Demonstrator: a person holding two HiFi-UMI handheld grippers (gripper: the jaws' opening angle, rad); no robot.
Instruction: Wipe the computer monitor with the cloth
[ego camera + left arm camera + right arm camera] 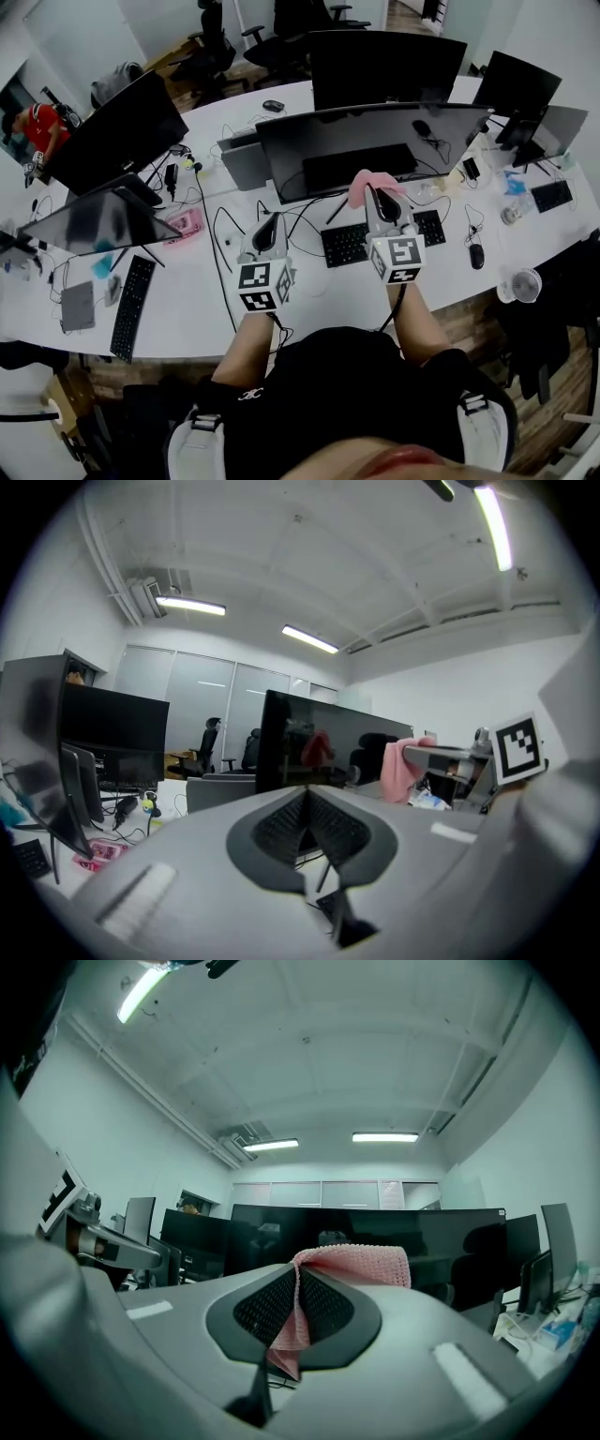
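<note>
Holding the pink cloth (361,1262) pinched in my right gripper (378,199), its loose part draped over the tip, I have it near the lower middle of the computer monitor (366,141), which stands toward the far edge of the table (197,300); my left gripper (305,822) is closed on nothing. I judge the draped part should press flat and sweep in overlapping passes, bare jaws kept off the glass. Whether cloth touches screen cannot be told.

The pink cloth (361,1265) is a coarse, open knit. The curved monitor (375,131) has a dark, glossy screen. The left gripper (307,829) and right gripper (298,1312) have matt grey plastic-looking shells with black ribbed lining inside the jaws. The white surface (202,309) looks smooth.
</note>
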